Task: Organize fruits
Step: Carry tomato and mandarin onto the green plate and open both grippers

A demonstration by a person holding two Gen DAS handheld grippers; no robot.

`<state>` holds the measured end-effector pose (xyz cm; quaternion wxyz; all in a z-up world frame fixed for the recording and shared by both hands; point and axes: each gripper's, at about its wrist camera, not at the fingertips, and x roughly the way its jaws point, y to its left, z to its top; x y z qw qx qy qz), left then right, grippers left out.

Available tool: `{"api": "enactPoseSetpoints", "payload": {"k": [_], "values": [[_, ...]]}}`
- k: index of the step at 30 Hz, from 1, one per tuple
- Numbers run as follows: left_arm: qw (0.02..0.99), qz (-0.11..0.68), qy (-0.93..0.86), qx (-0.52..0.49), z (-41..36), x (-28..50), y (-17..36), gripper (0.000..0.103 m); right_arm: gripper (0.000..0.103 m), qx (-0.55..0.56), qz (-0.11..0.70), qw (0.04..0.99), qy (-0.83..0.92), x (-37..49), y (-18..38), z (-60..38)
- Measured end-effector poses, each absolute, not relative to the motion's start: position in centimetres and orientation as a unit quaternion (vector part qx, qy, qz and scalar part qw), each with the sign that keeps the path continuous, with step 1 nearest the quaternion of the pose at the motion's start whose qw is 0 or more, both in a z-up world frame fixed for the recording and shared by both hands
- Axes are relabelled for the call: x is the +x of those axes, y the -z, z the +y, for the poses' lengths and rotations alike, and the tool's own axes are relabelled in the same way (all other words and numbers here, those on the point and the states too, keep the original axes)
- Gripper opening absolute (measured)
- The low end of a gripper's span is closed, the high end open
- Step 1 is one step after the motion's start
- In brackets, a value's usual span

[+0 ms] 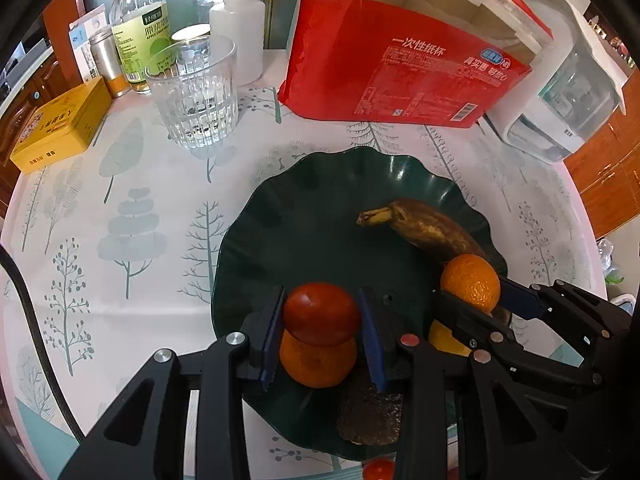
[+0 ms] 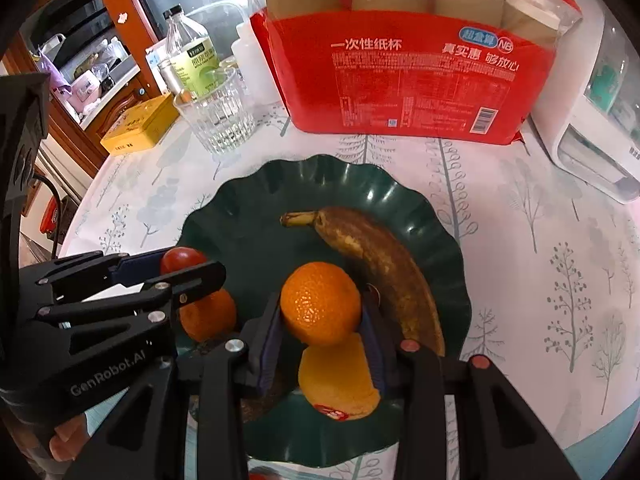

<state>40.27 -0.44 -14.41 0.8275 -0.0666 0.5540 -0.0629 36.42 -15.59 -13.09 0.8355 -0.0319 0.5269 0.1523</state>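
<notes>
Centrally, fruit-crowded green plate (image 2: 400,192), rim exposed.

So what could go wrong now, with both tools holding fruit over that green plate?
1. The left tool holds a smooth tomato right above an orange; released there, it may roll off.
2. The right tool's mandarin hangs over another orange fruit beside the banana; it could tumble toward the plate's edge.

We see our right gripper (image 2: 322,316) clamped on a tangerine (image 2: 320,304) above the green plate (image 2: 360,184), beside a brown banana (image 2: 384,264); our left gripper (image 2: 184,266) pinches a red tomato (image 2: 180,258).
</notes>
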Motion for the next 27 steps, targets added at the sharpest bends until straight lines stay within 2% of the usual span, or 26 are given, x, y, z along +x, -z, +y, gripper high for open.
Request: {"api": "enactPoseSetpoints", "payload": {"k": [9, 11, 13, 16, 17, 19, 27], "values": [[0.831, 0.551, 0.052, -0.052, -0.6, 40.6, 14.2, 0.036, 0.038, -0.035, 0.532, 0.832, -0.155, 36.5, 13.6, -15.4], [0.834, 0.549, 0.043, -0.044, -0.6, 40.6, 14.1, 0.042, 0.038, -0.03, 0.534, 0.831, -0.155, 36.6, 13.6, -15.5], [0.836, 0.547, 0.028, -0.04, -0.3, 40.5, 14.1, 0.063, 0.038, -0.023, 0.534, 0.831, -0.154, 36.7, 13.6, -15.9], [0.839, 0.54, 0.028, -0.066, 0.9, 40.2, 13.9, 0.078, 0.04, -0.012, 0.529, 0.835, -0.151, 36.7, 13.4, -16.6], [0.84, 0.537, 0.032, -0.076, 1.3, 40.0, 13.8, 0.08, 0.045, -0.01, 0.527, 0.836, -0.15, 36.7, 13.3, -16.8], [0.843, 0.531, 0.032, -0.084, 1.7, 39.8, 13.6, 0.081, 0.047, -0.005, 0.522, 0.84, -0.149, 36.6, 13.0, -17.1], [0.846, 0.528, 0.034, -0.069, 1.3, 38.9, 12.9, 0.082, 0.048, -0.006, 0.51, 0.848, -0.145, 36.0, 11.9, -17.4]]}}
